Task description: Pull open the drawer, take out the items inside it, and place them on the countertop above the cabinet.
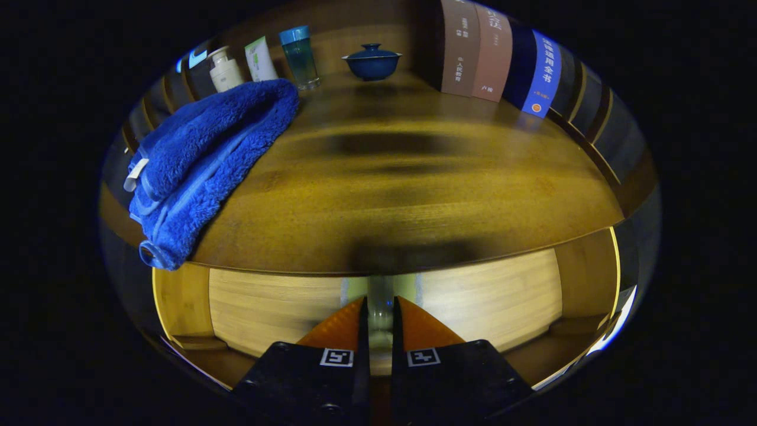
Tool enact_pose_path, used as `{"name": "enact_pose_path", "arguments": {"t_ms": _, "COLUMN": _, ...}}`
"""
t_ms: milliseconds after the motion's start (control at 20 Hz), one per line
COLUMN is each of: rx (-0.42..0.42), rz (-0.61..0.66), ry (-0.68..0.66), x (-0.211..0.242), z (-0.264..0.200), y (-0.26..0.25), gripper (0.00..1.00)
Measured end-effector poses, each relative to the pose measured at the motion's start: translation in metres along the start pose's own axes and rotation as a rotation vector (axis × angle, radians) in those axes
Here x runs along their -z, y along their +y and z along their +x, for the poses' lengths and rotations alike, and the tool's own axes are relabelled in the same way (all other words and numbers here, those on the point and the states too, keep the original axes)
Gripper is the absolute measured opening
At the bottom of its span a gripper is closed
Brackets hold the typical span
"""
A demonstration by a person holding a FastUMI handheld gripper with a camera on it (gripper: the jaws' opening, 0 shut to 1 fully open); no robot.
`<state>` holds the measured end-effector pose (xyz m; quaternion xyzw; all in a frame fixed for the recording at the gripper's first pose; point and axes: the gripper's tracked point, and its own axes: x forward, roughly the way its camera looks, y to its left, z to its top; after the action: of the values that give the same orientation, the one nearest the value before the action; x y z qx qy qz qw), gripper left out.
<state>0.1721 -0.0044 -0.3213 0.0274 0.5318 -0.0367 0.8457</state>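
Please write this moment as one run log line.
tongs: shut on clear drawer handle | pale wooden drawer front: barely open | blue fluffy towel: on brown wooden countertop

A home-like booth: a wooden cabinet countertop (414, 195) carries a folded blue towel (207, 160) at its left edge, toiletry bottles (226, 70), a lidded teacup (372, 61) and books (497, 53) along the back.

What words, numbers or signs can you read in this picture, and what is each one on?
"通用全书": blue book spine; the characters above it are blurred.
"人民教育": brown book spine, probably; the rest is too small.
Second brown book, tube, white bottle: print unreadable.
Claw, closed on the drawer handle: square coded markers, no words.
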Motion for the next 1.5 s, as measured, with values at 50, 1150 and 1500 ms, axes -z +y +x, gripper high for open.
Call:
{"name": "enact_pose_path", "arguments": {"t_ms": 50, "rx": -0.002, "rz": 0.0, "ry": 0.008, "x": 0.002, "z": -0.005, "y": 0.0, "gripper": 0.18}}
{"name": "enact_pose_path", "arguments": {"t_ms": 1150, "rx": -0.048, "rz": -0.013, "ry": -0.037, "x": -0.002, "z": -0.098, "y": 0.009, "gripper": 0.18}}
{"name": "enact_pose_path", "arguments": {"t_ms": 1500, "rx": -0.029, "rz": -0.005, "ry": -0.098, "x": 0.0, "z": -0.104, "y": 0.008, "gripper": 0.18}}
